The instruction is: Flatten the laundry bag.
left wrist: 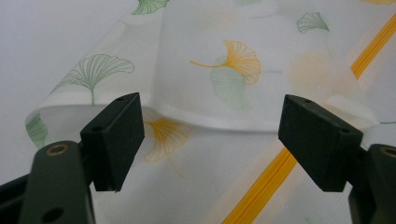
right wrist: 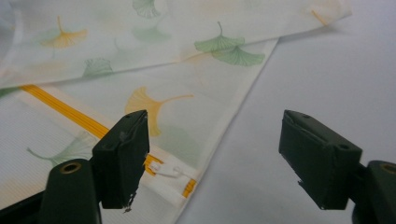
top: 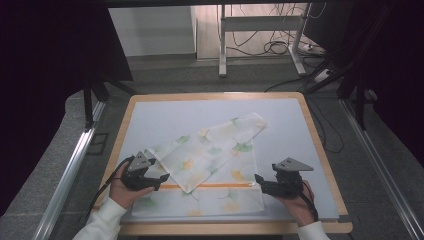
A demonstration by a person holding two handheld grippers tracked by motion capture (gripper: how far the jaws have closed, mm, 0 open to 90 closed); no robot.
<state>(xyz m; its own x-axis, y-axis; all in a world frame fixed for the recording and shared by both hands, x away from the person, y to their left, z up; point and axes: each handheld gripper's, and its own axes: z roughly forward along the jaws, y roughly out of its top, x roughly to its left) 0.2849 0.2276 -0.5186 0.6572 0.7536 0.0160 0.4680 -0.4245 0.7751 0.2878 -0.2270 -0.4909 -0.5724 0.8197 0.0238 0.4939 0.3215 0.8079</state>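
White mesh bag (top: 210,165) printed with green and yellow ginkgo leaves, orange zipper (top: 210,185), apparently folded over diagonally, lies on grey mat (top: 165,117) between left gripper (top: 161,181) and right gripper (top: 259,181), both spread wide, holding nothing.

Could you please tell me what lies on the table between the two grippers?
In the high view, the near part of the leaf-printed mesh bag lies between the left gripper and the right gripper, its orange zipper running straight from one to the other.
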